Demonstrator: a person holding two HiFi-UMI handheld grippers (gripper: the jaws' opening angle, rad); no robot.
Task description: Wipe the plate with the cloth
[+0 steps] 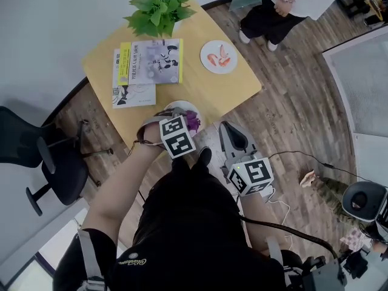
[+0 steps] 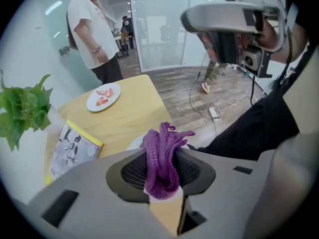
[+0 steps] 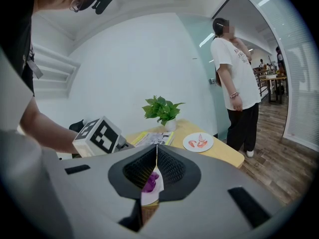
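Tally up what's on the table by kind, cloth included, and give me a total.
Plates: 2
Books: 2
Plant: 1
Cloth: 1
Total: 6

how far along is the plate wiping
Done: the cloth is picked up, clamped in the left gripper. In hand: it is held at the white plate by the near edge of the table. Left: seemingly the wiping itself; the right gripper is shut, empty.
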